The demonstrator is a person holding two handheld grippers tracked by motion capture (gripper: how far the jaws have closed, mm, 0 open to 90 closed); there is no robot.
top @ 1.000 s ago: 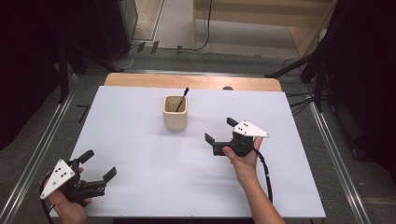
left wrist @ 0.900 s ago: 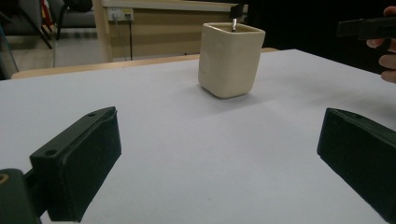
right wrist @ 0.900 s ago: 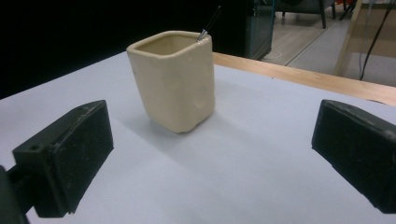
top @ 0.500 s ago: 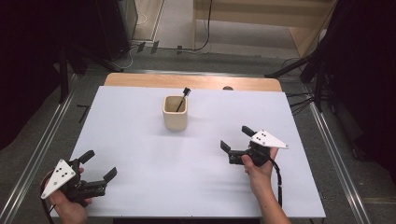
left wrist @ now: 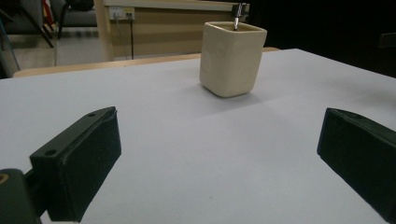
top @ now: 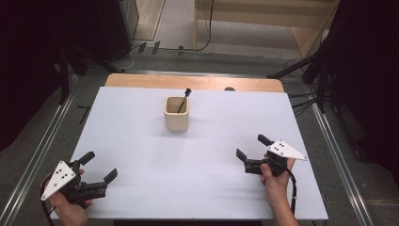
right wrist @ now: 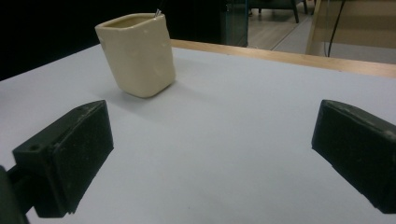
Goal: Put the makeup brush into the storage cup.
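A cream square cup point(top: 176, 114) stands upright at the far middle of the white table point(top: 141, 141), with a thin black pen point(top: 183, 99) leaning out of it. The cup point(left wrist: 231, 58) shows ahead in the left gripper view and the cup point(right wrist: 137, 53) at upper left in the right gripper view. My left gripper point(top: 99, 167) sits open near the front left corner, nothing between its jaws. Over the front right of the table, my right gripper point(top: 252, 147) is open and empty, well away from the cup.
A wooden strip point(top: 193, 83) runs along the table's far edge. Metal rails point(top: 329, 136) flank the table on both sides, with dark stands and cables on the floor beyond. The white surface between the grippers and the cup is bare.
My right gripper has drawn back from beside the cup toward the front right of the table. The left gripper has hardly moved.
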